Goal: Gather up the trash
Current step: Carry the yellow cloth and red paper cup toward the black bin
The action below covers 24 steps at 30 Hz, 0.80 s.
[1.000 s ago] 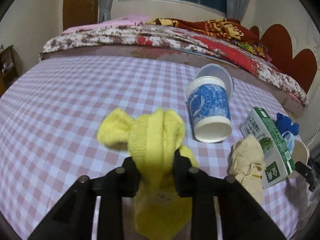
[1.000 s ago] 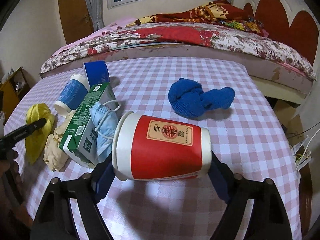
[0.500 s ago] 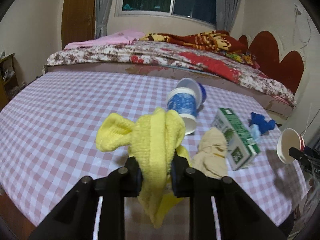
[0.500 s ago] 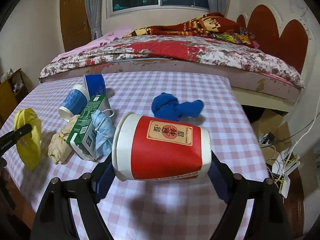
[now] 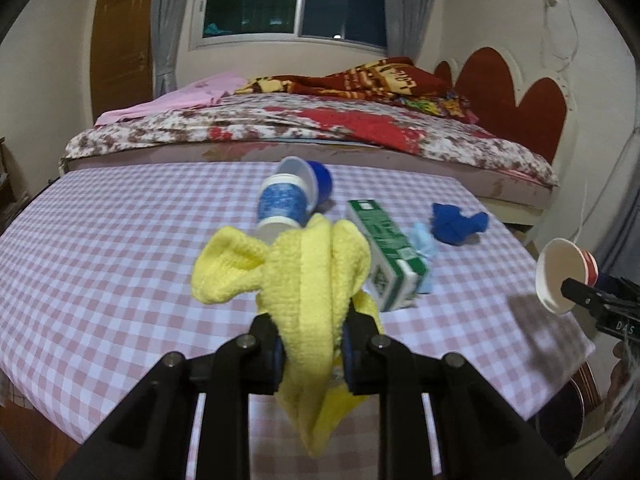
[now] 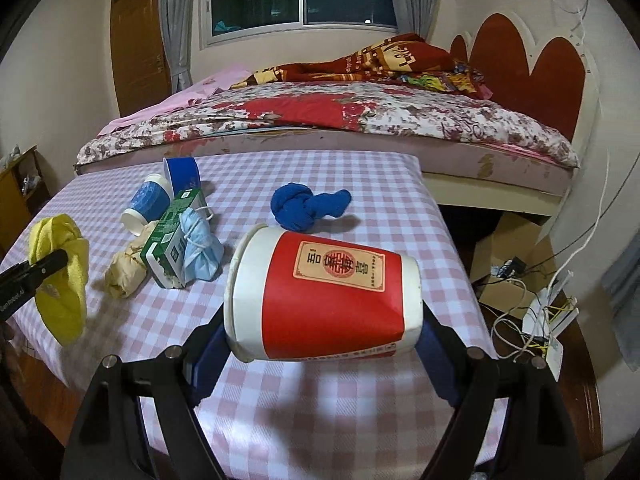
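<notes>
My left gripper [image 5: 310, 344] is shut on a yellow cloth [image 5: 308, 280] and holds it above the checked table [image 5: 100, 248]; it also shows in the right wrist view [image 6: 60, 276]. My right gripper [image 6: 320, 332] is shut on a red paper cup [image 6: 328, 296], lying sideways in the jaws, above the table's near right corner; the cup shows in the left wrist view [image 5: 564, 276]. On the table lie a green carton [image 6: 170, 236], a light blue face mask [image 6: 200, 250], a beige crumpled wad [image 6: 124, 268], a blue patterned cup [image 6: 146, 202], a dark blue cup [image 6: 182, 172] and a blue sock [image 6: 308, 208].
A bed [image 6: 360, 120] with a floral cover stands behind the table. Cardboard boxes [image 6: 508, 256] and a power strip with cables [image 6: 548, 312] lie on the floor at the right. A wooden door [image 6: 136, 40] is at the back left.
Both grippers have risen and drawn back from the table, carrying the yellow cloth and the red cup; the items on the table look smaller and farther.
</notes>
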{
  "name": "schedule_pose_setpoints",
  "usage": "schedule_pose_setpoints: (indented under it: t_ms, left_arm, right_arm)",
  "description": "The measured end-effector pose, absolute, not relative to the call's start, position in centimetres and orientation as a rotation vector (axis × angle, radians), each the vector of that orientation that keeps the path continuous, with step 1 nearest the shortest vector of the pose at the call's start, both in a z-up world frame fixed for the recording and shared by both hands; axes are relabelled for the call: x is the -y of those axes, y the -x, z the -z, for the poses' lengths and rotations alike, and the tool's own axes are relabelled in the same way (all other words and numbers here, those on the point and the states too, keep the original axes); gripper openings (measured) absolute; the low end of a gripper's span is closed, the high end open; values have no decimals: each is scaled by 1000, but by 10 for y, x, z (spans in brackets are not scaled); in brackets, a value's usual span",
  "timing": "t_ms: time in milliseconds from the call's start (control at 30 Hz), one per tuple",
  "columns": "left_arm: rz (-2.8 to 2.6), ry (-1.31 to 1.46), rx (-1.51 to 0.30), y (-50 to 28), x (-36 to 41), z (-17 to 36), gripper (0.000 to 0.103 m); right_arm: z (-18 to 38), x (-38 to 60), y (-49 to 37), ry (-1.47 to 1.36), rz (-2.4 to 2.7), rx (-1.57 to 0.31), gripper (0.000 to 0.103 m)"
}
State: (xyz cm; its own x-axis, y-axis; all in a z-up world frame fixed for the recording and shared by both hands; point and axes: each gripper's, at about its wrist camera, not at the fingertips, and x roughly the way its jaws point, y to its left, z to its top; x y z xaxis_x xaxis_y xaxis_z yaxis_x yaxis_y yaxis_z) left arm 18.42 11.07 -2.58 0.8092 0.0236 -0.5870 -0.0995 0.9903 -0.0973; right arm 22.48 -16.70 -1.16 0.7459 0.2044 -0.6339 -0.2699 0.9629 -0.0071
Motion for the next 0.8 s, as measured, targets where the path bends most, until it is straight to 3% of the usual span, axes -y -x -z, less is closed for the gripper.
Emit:
schedule_pose_setpoints:
  t_ms: [800]
  left_arm:
    - [219, 44, -625, -157, 21, 24, 23]
  right_arm:
    - [5, 265, -159, 37, -109, -646, 85]
